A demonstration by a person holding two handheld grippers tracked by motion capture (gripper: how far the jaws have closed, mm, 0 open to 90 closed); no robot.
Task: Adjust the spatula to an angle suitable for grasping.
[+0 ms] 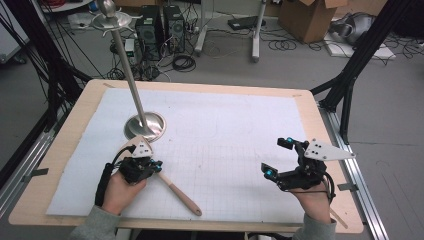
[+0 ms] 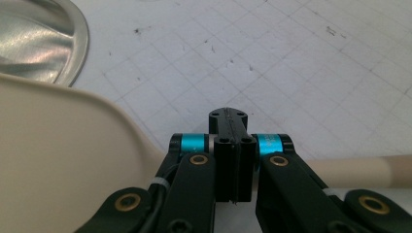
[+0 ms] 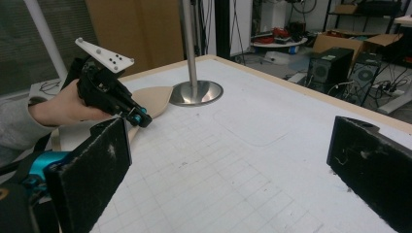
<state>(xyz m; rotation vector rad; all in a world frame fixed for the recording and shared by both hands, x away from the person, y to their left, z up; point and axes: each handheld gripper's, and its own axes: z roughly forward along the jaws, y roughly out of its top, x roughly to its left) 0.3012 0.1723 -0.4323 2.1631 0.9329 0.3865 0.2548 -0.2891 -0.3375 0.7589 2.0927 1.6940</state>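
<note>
Spatula [image 1: 176, 190] was the thing in hand: it lay on the white mat [image 1: 225, 125] at my left, its broad pale blade just beside the round metal base of the stand [image 1: 145, 125] and its handle running back toward the near edge of the table [image 1: 70, 125]. My left claw [image 1: 155, 165] was pressed together, with no gap between the jaws, and sat over the narrow neck where blade meets handle. In the left gripper view the tool ran crosswise under the joined jaws, so I judged I was bearing on it, not pinching it; whether the tips actually touched it I could not tell. My right claw [image 1: 277, 157] was spread wide and held nothing, hovering over the mat well apart from the spatula.

To do this step well, I reckoned the joined jaws had to stay low and square on the neck, so the tool would slide flat and not pivot round the contact. The blade was the risk: so close to the stand, it could catch the rim of the base and swing the handle off line. A slow, level push with light downward pressure seemed right. If a lift was wanted instead, I would have had to open, turn the wrist so the jaws straddled the neck, and close there.
</note>
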